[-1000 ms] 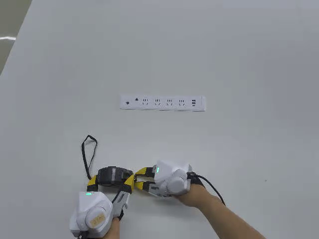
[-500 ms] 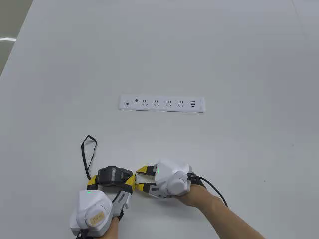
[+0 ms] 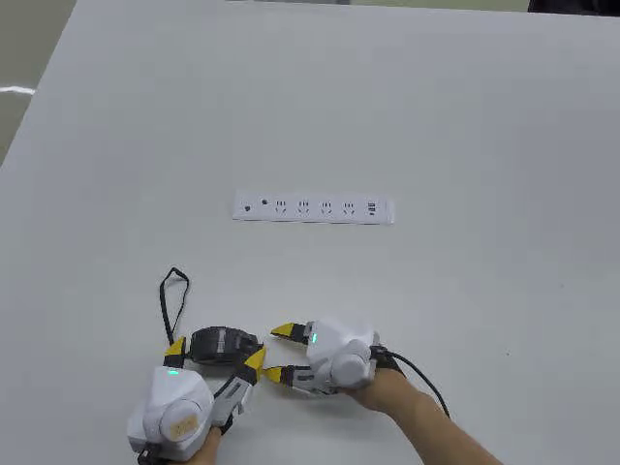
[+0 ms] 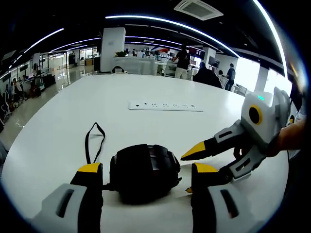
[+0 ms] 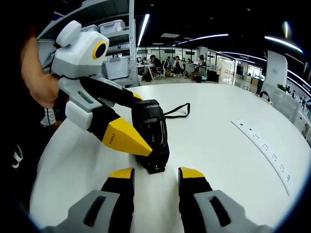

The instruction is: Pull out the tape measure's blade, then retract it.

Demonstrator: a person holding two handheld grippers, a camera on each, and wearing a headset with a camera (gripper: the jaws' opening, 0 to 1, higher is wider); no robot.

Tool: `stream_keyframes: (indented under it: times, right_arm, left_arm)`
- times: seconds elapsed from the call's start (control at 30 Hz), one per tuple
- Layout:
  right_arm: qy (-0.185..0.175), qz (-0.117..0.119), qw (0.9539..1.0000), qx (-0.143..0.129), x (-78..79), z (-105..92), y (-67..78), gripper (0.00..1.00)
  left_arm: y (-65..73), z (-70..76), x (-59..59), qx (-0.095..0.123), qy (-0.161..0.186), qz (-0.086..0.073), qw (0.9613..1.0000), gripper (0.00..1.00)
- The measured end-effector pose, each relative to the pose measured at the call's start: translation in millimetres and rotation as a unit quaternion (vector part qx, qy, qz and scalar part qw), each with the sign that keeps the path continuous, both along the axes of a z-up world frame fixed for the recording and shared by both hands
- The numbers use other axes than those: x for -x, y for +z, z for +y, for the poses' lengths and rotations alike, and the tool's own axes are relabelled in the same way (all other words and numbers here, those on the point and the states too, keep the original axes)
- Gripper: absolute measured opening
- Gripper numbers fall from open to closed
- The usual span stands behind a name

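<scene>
Power strip (image 3: 313,208) on a white table (image 3: 465,116), open office behind.
The strip lies flat near the table's middle, sockets up. Beyond the far edge, people (image 4: 183,57) stand by desks under long ceiling lights (image 4: 146,18). Shelves (image 5: 130,43) carry pale bins.

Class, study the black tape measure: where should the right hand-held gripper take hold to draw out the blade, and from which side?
Probably the blade tip at the low corner of the tape measure, on the end facing the open right hand-held gripper. Approach from that end, along the table; the left hand-held gripper straddles the case's sides.
</scene>
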State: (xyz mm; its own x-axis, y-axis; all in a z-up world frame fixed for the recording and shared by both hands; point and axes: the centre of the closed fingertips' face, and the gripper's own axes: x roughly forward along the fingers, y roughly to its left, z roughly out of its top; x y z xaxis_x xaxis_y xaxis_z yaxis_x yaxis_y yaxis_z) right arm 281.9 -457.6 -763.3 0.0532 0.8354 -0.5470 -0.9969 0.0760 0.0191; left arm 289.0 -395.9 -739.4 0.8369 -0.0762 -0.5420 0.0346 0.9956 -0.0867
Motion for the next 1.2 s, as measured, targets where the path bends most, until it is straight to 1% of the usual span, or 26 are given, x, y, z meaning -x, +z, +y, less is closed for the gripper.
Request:
stream_keyframes:
  times: [0.07,0.1,0.2,0.27,0.3,0.37,0.43,0.5,0.53,0.6,0.67,0.7,0.73,0.8,0.87,0.93,0.97,1.1,1.13,1.17,1.2]
  right_arm:
    - [-0.009,-0.001,1.0000,-0.001,0.9,-2.0,3.7,0.37]
    - [-0.013,-0.001,0.9999,-0.003,1.0,-2.7,5.7,0.38]
    - [-0.032,0.000,0.9995,-0.007,1.8,-6.2,11.9,0.43]
    - [-0.041,0.002,0.9991,-0.004,3.4,-9.1,15.1,0.47]
    - [-0.050,0.007,0.9987,0.000,4.7,-12.0,15.3,0.49]
    - [-0.067,0.008,0.9977,-0.005,5.5,-16.5,19.2,0.52]
    - [-0.078,0.009,0.9969,-0.003,6.9,-21.9,21.4,0.52]
    - [-0.095,0.013,0.9954,-0.001,8.5,-29.0,24.7,0.57]
    - [-0.100,0.015,0.9948,0.000,10.4,-33.4,27.0,0.59]
    - [-0.105,0.011,0.9944,-0.004,14.0,-39.4,31.5,0.59]
    - [-0.111,0.007,0.9938,0.002,18.7,-47.2,35.5,0.60]
    - [-0.117,0.007,0.9931,0.006,20.2,-51.7,36.7,0.62]
    - [-0.122,0.010,0.9925,0.006,21.9,-54.3,38.3,0.63]
    - [-0.135,0.013,0.9907,0.003,25.2,-60.6,43.1,0.65]
    - [-0.148,0.011,0.9888,0.011,27.3,-68.0,43.6,0.68]
    - [-0.163,0.011,0.9865,0.010,30.6,-75.4,48.4,0.69]
    - [-0.176,0.015,0.9843,0.007,32.3,-80.0,50.9,0.70]
    - [-0.200,0.022,0.9794,0.010,41.4,-94.3,56.4,0.74]
    - [-0.210,0.021,0.9775,0.007,43.3,-99.1,59.2,0.75]
    - [-0.216,0.022,0.9761,0.007,44.7,-102.6,60.6,0.76]
    - [-0.227,0.023,0.9736,0.005,46.5,-107.8,62.8,0.76]
  left_arm:
    - [9.3,-0.3,0.1,-0.012,-0.021,-0.015,0.9996,0.72]
    - [10.4,-0.6,1.4,-0.012,-0.027,-0.012,0.9995,0.73]
    - [16.4,1.0,5.5,-0.012,-0.052,-0.013,0.9985,0.74]
    - [18.5,0.7,8.3,-0.010,-0.066,-0.010,0.9977,0.75]
    - [20.1,0.4,10.4,-0.015,-0.078,-0.008,0.9968,0.77]
    - [23.6,-0.8,14.1,-0.020,-0.096,-0.007,0.9951,0.80]
    - [24.0,-0.2,17.8,-0.015,-0.108,-0.001,0.9941,0.83]
    - [28.1,-1.2,21.4,-0.007,-0.122,0.000,0.9925,0.85]
    - [29.4,-2.9,24.7,0.000,-0.133,0.004,0.9912,0.86]
    - [31.3,-3.7,28.3,0.004,-0.145,0.005,0.9894,0.88]
    - [33.1,-3.9,32.8,0.003,-0.162,0.006,0.9867,0.90]
    - [34.3,-4.5,35.3,0.006,-0.172,0.007,0.9851,0.91]
    - [34.9,-4.0,37.0,0.008,-0.176,0.006,0.9844,0.92]
    - [35.3,-1.4,41.1,0.005,-0.187,0.008,0.9823,0.93]
    - [36.8,1.4,43.7,0.000,-0.194,0.006,0.9810,0.94]
    - [39.2,4.4,46.8,-0.005,-0.200,0.006,0.9797,0.95]
    - [40.1,6.0,48.9,-0.007,-0.205,0.008,0.9788,0.96]
    - [46.1,9.1,56.3,-0.006,-0.216,0.007,0.9764,0.99]
    - [50.0,9.0,59.0,-0.007,-0.221,0.005,0.9753,0.99]
    - [52.3,8.9,61.3,-0.007,-0.224,0.005,0.9746,0.99]
    - [53.8,9.7,64.2,-0.007,-0.229,0.006,0.9733,0.99]
